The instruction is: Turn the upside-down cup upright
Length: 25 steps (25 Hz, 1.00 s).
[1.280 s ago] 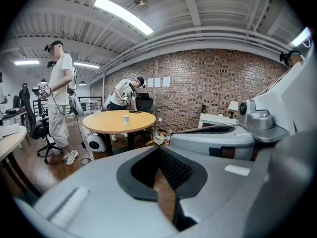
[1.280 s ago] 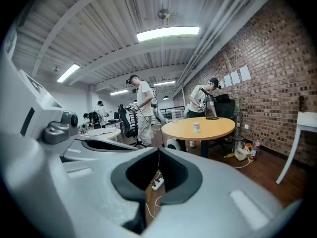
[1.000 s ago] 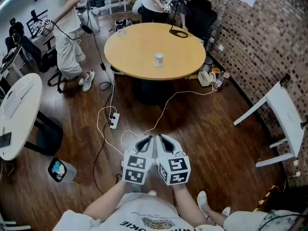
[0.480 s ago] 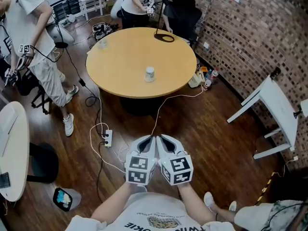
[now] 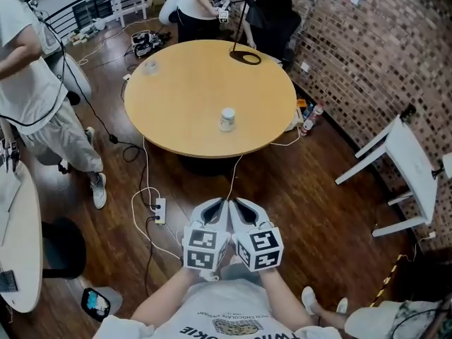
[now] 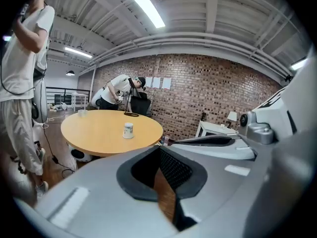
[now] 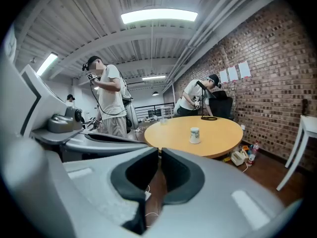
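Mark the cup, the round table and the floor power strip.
cup [image 5: 227, 119], head view, middle of its side wall.
round table [image 5: 183, 90], head view, bare part of its top.
power strip [image 5: 160, 210], head view, middle of its body.

Three cameras facing one table
The head view looked steeply down from well back of the table [image 5: 176, 97]; both gripper views looked low and nearly level along their jaws, sharing table and cup [image 5: 227, 119].
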{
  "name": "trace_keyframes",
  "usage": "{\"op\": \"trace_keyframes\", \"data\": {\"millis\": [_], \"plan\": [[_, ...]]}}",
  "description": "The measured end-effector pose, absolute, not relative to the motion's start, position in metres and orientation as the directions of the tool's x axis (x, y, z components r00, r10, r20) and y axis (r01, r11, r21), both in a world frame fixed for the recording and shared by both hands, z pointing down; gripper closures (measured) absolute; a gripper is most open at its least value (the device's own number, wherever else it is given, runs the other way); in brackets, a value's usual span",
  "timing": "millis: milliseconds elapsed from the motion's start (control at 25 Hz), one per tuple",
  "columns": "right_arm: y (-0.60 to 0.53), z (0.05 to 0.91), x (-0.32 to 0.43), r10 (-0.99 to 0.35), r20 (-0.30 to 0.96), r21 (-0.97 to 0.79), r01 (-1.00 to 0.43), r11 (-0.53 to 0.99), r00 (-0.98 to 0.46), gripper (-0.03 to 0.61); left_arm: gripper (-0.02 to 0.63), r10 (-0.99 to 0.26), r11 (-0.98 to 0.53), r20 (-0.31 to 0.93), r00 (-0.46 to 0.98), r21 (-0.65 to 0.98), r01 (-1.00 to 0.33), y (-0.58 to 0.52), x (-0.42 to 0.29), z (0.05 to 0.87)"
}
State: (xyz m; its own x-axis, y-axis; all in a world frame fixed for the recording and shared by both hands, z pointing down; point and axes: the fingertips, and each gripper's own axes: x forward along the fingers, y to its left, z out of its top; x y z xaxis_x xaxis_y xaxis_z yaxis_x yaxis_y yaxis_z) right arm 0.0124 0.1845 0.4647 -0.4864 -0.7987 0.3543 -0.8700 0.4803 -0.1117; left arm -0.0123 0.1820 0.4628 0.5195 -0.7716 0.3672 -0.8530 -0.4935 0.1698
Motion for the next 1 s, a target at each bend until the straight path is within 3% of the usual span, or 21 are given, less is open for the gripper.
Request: {"op": "trace_keyframes", "data": {"millis": [1000], "plan": [[-0.103,0.479,0.049,-0.664,0.350,-0.216,-0.746,0.629,-0.661,0.535,0.607,-0.847,-0.305,0.435,0.307,0.077,-0.949,-0.097,0.020,0.472]]}}
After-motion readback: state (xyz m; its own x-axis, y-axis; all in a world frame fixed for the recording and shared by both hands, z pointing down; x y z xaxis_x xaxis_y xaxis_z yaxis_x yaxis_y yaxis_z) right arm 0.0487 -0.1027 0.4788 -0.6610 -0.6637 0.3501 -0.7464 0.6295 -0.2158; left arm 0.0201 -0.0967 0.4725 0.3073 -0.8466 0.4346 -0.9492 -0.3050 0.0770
